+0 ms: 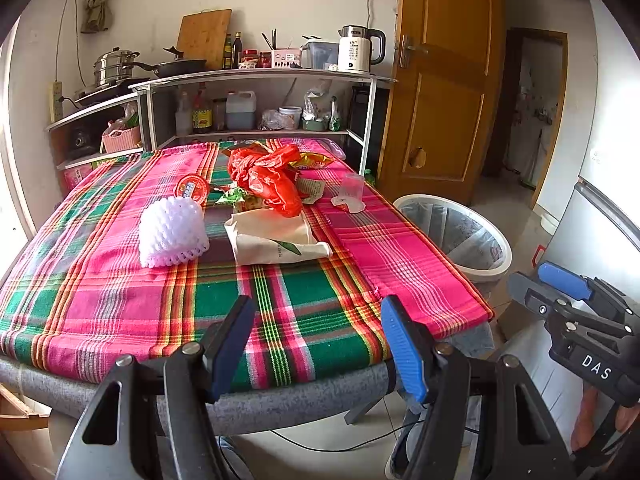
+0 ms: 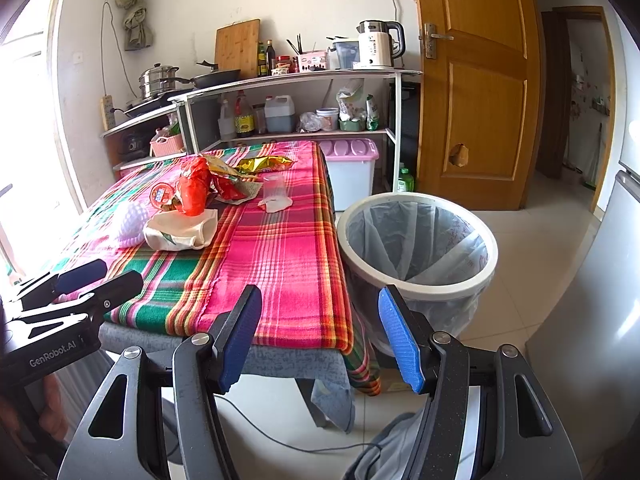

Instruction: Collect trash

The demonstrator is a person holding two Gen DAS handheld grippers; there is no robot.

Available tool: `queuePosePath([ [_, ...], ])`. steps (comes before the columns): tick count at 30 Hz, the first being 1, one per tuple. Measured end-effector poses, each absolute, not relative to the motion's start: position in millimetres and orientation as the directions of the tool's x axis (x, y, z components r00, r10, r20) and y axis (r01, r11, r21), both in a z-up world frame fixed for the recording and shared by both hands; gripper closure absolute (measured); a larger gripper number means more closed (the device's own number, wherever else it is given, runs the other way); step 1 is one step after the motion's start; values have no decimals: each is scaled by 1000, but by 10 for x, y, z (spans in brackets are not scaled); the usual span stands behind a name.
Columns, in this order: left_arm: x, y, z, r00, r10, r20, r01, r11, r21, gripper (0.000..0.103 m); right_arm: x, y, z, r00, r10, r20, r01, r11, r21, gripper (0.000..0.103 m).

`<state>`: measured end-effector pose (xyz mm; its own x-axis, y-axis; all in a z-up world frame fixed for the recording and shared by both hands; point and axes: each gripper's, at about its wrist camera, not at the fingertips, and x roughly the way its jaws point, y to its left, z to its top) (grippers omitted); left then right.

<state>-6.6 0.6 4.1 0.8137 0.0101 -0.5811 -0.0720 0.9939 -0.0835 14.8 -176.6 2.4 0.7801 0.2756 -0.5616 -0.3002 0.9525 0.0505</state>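
Trash lies on the plaid tablecloth [image 1: 120, 292]: a white foam fruit net [image 1: 172, 232], a cream paper bag [image 1: 276, 240], a red plastic bag [image 1: 268, 176], a red-lidded cup [image 1: 193, 189], snack wrappers [image 1: 312, 159] and a clear plastic cup [image 1: 353, 188]. A white bin with a clear liner [image 2: 416, 248] stands on the floor right of the table. My left gripper [image 1: 320, 344] is open and empty over the table's near edge. My right gripper [image 2: 320, 336] is open and empty near the table's front right corner, short of the bin.
A white shelf unit [image 2: 304, 76] behind the table holds a kettle [image 2: 378, 46], pots, bottles and a cutting board. A pink-lidded storage box [image 2: 352, 168] sits beside the table. A wooden door [image 2: 480, 80] stands open at the right. A grey fridge [image 2: 600, 300] is at far right.
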Motion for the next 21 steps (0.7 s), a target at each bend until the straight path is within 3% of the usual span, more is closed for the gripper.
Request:
queuePosePath([
  [21, -75, 10, 53, 816, 9, -579, -72, 994, -86, 35, 156, -1770, 29, 781, 271, -562, -299, 953, 45, 41],
])
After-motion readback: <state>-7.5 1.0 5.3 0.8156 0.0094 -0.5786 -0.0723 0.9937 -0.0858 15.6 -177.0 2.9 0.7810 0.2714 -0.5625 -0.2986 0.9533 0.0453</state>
